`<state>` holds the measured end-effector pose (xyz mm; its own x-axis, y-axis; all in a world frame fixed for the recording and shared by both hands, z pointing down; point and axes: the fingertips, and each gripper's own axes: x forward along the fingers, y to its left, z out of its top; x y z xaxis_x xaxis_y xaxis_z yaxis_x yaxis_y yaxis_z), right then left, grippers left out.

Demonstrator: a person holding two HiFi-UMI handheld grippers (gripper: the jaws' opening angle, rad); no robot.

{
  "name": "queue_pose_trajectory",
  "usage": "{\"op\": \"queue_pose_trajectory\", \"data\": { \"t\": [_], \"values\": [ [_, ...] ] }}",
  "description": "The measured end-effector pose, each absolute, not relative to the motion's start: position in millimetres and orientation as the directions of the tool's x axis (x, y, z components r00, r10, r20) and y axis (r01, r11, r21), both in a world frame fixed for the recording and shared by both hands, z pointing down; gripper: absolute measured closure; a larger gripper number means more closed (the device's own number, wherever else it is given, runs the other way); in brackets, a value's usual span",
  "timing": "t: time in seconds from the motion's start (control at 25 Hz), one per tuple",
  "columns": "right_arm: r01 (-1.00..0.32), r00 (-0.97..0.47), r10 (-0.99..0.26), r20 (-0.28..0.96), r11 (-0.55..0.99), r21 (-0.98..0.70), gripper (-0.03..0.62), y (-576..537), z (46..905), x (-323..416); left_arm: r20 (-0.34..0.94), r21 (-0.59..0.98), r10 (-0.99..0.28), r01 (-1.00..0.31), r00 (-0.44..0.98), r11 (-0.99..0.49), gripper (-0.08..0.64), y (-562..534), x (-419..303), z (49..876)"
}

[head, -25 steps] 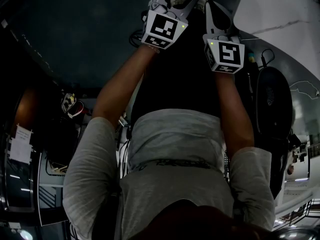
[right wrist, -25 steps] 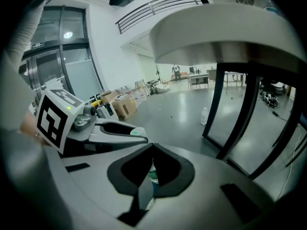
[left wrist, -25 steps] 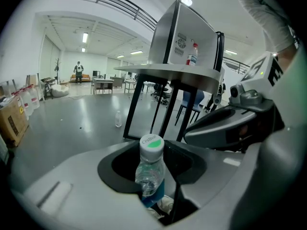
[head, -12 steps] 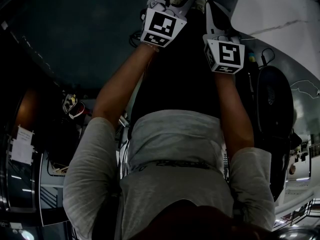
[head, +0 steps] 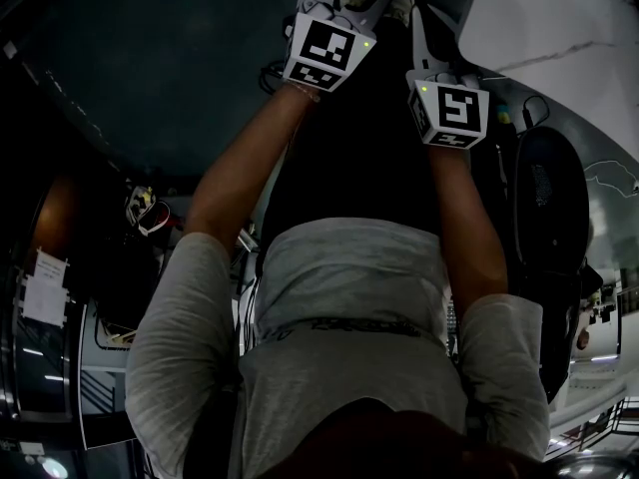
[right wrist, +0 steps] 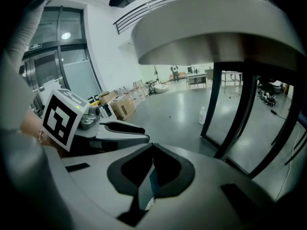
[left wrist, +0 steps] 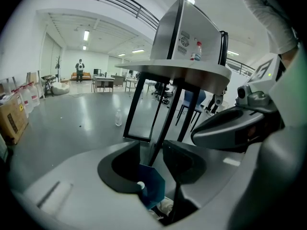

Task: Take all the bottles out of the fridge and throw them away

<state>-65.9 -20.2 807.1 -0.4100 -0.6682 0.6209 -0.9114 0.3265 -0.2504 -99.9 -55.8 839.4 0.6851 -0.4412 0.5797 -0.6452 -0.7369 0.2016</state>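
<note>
A red-capped bottle (left wrist: 195, 51) stands upright with its cap up and its long axis vertical. It is at the right-hand end of a silver fridge (left wrist: 180, 30), and I cannot tell whether it sits inside the open front or just beside it. The fridge rests on a round table (left wrist: 192, 72) with black legs. A second, clear bottle (left wrist: 118, 118) stands on the shiny floor (left wrist: 72, 128), also upright with its neck up. It is left of the table legs and well apart from both grippers.

The left gripper (left wrist: 154, 158) is held low in front of the table, aimed towards its legs. Its jaws are spread, a blue pad shows on the inner face, and a table leg is visible through the gap. No bottle is between them. The right gripper (right wrist: 152, 159) is just beside it on the right. Its jaws are clenched together with only a sliver of blue pad showing at the seam, and it holds nothing.

In the head view both arms are stretched forward side by side, with the marker cubes close together but not touching.

Cardboard boxes (right wrist: 120, 107) line the far wall, and a person (left wrist: 79, 67) stands far across the hall.
</note>
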Motion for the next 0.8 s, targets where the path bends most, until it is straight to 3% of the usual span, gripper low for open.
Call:
{"op": "queue_pose_trajectory", "data": {
  "t": [0.8],
  "values": [
    [-0.859, -0.509, -0.646, 0.568, 0.425, -0.286, 0.583, 1, 699, -89, 0.487, 0.255, -0.539, -0.702, 0.687, -0.665, 0.414, -57, -110, 706]
  ]
}}
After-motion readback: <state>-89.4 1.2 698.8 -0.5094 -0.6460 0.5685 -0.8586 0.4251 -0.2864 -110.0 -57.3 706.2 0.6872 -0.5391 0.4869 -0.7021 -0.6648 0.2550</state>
